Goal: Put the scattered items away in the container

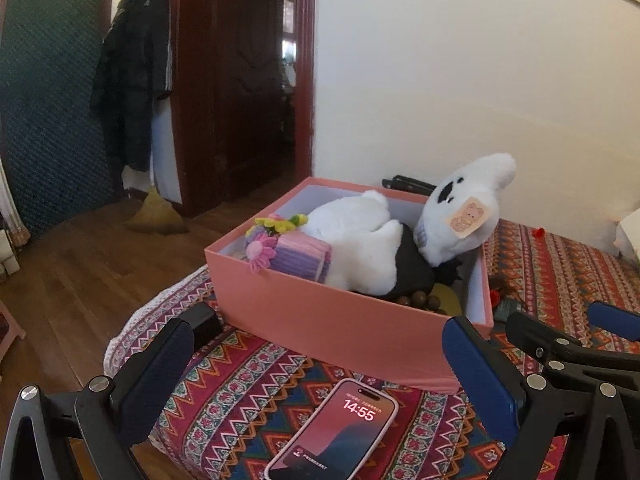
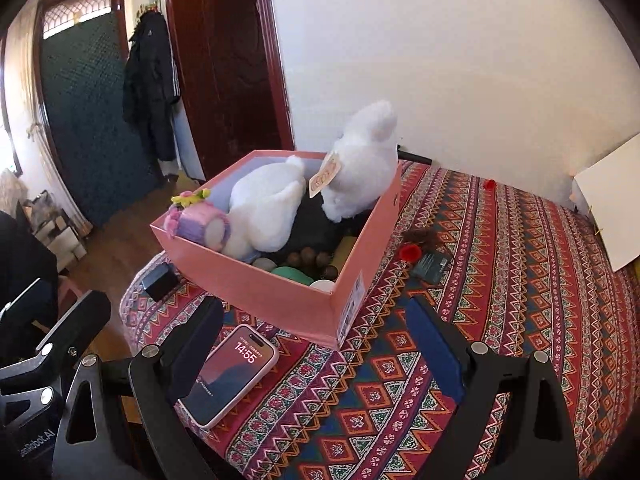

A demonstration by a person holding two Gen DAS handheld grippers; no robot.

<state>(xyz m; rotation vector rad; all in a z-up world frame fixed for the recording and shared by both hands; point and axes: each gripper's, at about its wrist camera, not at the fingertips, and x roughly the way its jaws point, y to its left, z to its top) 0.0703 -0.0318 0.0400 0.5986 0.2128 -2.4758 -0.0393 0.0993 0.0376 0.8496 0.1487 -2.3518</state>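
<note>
Seen from the left wrist: left gripper spread wide and gripping nothing, its dark finger pads low over the red patterned woven cloth that covers the table. Lying flat between the fingers, a smartphone in a pale pink case, screen lit and reading 14:55, its far end just short of the near wall of the open pink rectangular cardboard box. Packed inside the box: a white plush toy with black patches, its head propped above the far right rim with a paper tag on it, a purple-and-pink knitted piece with yarn flowers against the left wall, and brown wooden beads in the near right corner. Just left of the box, near the cloth's rounded edge, a small black block. Beyond that edge, bare wooden floor. At the right, part of the other tool's dark frame and blue pad. Seen from the right wrist: right gripper likewise parted wide and empty, hovering over the cloth with the phone beside its left finger and close to the table's near edge. Box corner pointing toward the camera, a white label on its right wall. To the right of the box, loose on the cloth: a small red flower-like item, a dark brown tuft, a dark green flat packet, and farther back another small red item. Broad open cloth on the right, bounded by a white board leaning at the far right.
</note>
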